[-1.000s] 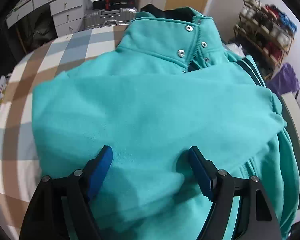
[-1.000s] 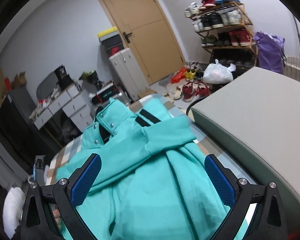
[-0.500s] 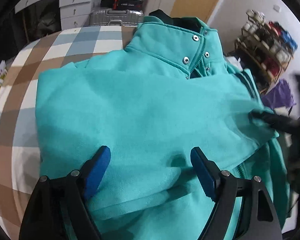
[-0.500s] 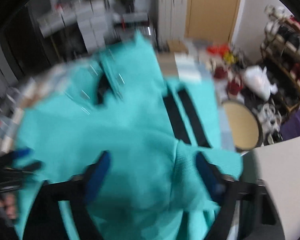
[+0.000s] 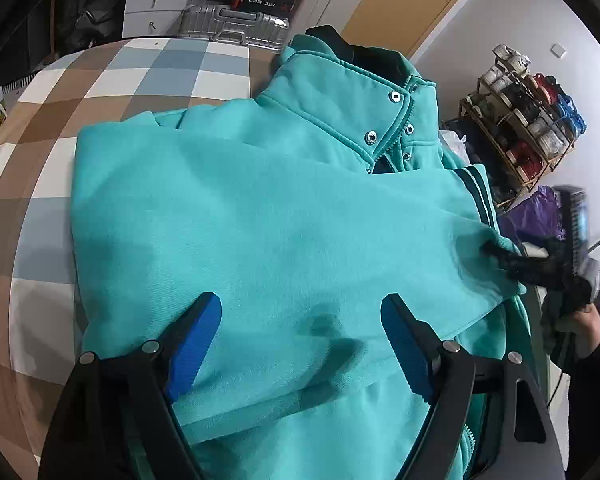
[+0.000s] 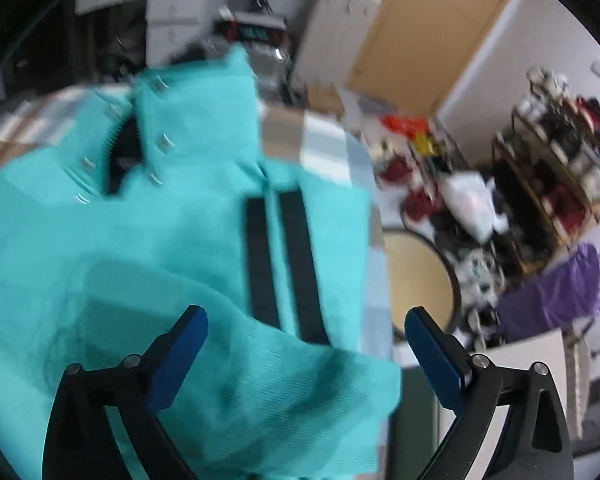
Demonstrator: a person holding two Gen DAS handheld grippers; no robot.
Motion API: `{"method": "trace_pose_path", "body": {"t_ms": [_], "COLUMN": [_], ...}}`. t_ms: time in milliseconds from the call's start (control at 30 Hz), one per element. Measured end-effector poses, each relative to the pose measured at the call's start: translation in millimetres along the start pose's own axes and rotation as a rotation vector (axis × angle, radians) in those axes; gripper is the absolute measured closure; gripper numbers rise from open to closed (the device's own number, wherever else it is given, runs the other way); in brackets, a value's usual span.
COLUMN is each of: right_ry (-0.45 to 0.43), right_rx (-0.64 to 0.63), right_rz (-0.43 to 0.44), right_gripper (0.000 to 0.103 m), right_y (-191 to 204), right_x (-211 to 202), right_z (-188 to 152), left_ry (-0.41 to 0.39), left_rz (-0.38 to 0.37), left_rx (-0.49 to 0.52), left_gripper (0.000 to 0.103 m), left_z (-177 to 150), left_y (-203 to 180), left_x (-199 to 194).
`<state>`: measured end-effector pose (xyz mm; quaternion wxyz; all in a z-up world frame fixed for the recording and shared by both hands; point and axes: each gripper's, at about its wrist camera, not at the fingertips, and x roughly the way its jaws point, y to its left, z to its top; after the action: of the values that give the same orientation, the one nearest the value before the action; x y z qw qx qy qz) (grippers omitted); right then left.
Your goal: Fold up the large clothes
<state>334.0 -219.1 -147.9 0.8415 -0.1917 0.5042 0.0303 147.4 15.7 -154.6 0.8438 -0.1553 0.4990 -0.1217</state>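
A checked cloth (image 5: 100, 92) of brown, white and grey-blue squares covers the bed or table; which of the two cannot be told. On it lies a teal jacket (image 5: 280, 220), spread flat and taking up most of the near and right part. Its collar (image 5: 360, 92) points to the far edge. The cloth shows bare on the left and at the far left. In the right wrist view a strip of cloth (image 6: 324, 140) shows beyond the jacket's right shoulder.

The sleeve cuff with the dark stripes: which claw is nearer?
Right. The right claw hangs open directly over the cuff; the left claw sits over the jacket's middle.
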Motion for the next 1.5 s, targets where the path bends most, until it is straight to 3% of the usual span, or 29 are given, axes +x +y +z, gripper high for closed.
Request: {"method": "trace_pose_path", "body": {"t_ms": [33,100,200,300,433,500,567,633,733,767,800,867,933,967,1000,1067,1133,1167,1233,1300,1367,1433,1467,1500], "right_ry": [0.045,0.010,-0.023,-0.090,-0.219,-0.258,-0.238,-0.126,0.041,0.022,0.009,0.016,-0.049,-0.082,-0.131,-0.181,-0.100,-0.040,0.058,0.014,0.028,0.012,-0.024,-0.058], "right_rx": [-0.011,-0.015,-0.053,-0.094,-0.121,-0.104,-0.062,-0.029,-0.018,-0.030,-0.038,-0.031,0.009,0.018,0.019,0.007,-0.011,-0.006,0.029,0.088,0.085,0.055,0.057,0.063], "right_rz": [0.020,0.054,0.048,0.027,-0.011,-0.028,-0.035,-0.023,-0.031,-0.044,-0.067,-0.065,-0.022,-0.005,0.020,0.021,0.012,0.000,0.026,0.061,0.080,0.062,0.065,0.082], "right_gripper": [0.007,0.018,0.061,0.084,0.084,0.083,0.083,0.082,0.069,0.068,0.058,0.050,0.049,0.042,0.030,0.023,0.025,0.026,0.030,0.029,0.029,0.033,0.034,0.033], "right_y": [2,5,13,19,25,18,12,8,10,11,12,6,-5,-8,-9,-6,-1,-1,-1,-8,-12,-11,-10,-8], "right_x": [11,11,-5,-33,-69,-69,-55,-18,36,36,32,24,2,-8,-21,-29,-6,13,46,43,40,27,16,4], "right_z": [-4,-8,-9,-4,16,31,46,52,47,45,44,46,46,46,46,46,45,42,30,21,18,20,21,22], "left_ry": [-0.001,0.000,0.012,-0.037,-0.118,-0.103,-0.056,-0.038,-0.029,-0.026,-0.027,-0.056,-0.110,-0.106,-0.087,-0.054,0.023,-0.009,0.012,0.026,0.038,-0.062,-0.118,-0.141], "left_rz": [0.008,0.019,0.049,0.107,0.141,0.175,0.201,0.214,0.253,0.262,0.262,0.229,0.134,0.093,0.095,0.182,0.191,0.205,0.245,0.242,0.199,0.074,0.058,0.091], "left_rx": [0.005,0.014,0.032,0.051,0.089,0.095,0.095,0.107,0.158,0.166,0.161,0.129,0.122,0.147,0.171,0.147,0.110,0.156,0.222,0.213,0.162,0.098,0.085,0.075], "left_gripper": [0.025,0.025,0.024,0.024,0.024,0.024,0.024,0.024,0.024,0.024,0.024,0.024,0.024,0.024,0.024,0.024,0.025,0.024,0.024,0.024,0.024,0.024,0.023,0.023], "left_z": [0,-1,0,1,5,5,6,5,4,4,5,7,10,13,16,18,14,11,8,9,16,27,30,33], "left_y": [-1,-3,-8,-15,-20,-18,-13,-11,-18,-19,-19,-20,-25,-29,-33,-27,-15,-17,-23,-21,-19,-13,-11,-8], "left_x": [0,-1,-1,-11,-22,-16,0,10,13,13,11,-1,-16,-16,-12,6,30,31,35,33,18,-12,-24,-27]}}
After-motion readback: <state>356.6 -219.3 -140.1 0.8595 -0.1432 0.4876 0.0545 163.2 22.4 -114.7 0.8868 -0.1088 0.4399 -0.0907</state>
